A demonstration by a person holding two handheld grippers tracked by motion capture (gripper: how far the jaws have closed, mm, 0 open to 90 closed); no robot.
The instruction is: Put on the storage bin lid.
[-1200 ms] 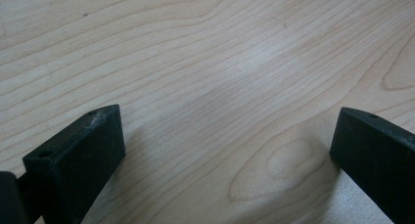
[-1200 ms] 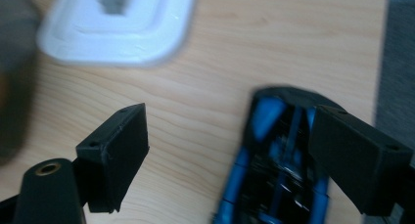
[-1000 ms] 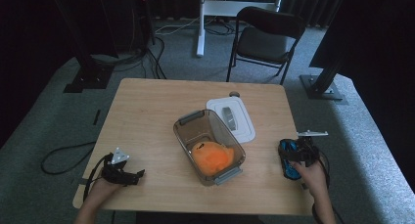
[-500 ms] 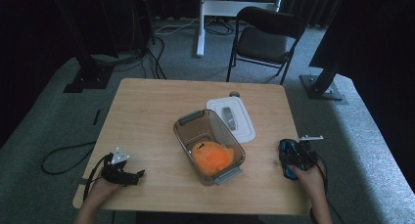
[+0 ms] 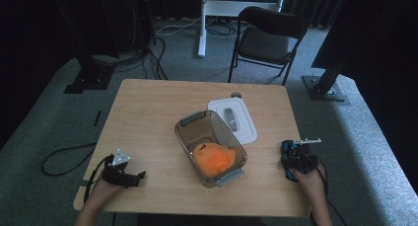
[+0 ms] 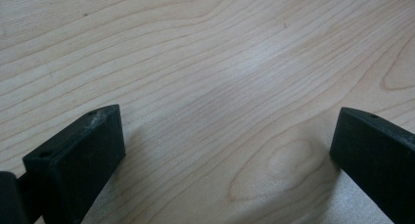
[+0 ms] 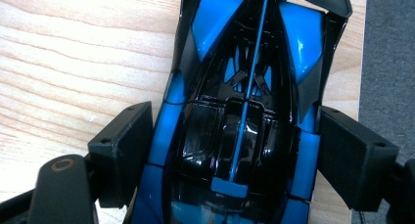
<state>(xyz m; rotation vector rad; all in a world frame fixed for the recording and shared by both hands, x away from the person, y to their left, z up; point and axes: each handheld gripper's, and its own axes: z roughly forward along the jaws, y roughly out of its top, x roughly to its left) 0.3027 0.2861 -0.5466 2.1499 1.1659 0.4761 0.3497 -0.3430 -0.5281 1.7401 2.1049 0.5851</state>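
Left hand-held gripper (image 5: 139, 176) parked on the bench (image 5: 148, 112) near its front-left corner, jaws spread wide, nothing but bare wood between. Over at the right edge, right hand-held gripper (image 7: 235, 150) straddling the blue car (image 7: 240, 111), jaws just closing in, pads snug on both flanks, car sitting on the wood.

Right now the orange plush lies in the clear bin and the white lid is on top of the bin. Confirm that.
Not quite. The orange plush does lie in the clear bin, but the white lid is off, flat on the table beside the bin, as the high view shows.
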